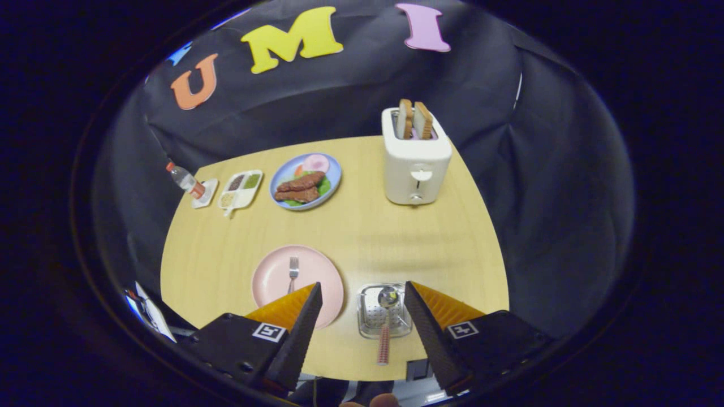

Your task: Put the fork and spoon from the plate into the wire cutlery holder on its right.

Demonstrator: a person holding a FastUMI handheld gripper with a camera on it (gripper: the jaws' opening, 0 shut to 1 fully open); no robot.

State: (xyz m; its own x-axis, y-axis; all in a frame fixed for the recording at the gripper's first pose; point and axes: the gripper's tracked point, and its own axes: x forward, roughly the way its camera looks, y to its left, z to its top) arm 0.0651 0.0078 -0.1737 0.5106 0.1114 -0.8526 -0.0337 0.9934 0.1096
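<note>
A pink plate lies on the wooden table just ahead of my left finger, which covers its near right edge. A silver fork rests on the plate, tines pointing away. Right of the plate stands the wire cutlery holder, seen between my fingers. The spoon lies in it, its bowl inside and its pink ribbed handle sticking out over the near rim. My gripper hangs open above the table with nothing between its fingers.
A white toaster with two bread slices stands at the far right of the table. A blue plate of food, a white compartment tray and a small bottle on a coaster line the far left edge.
</note>
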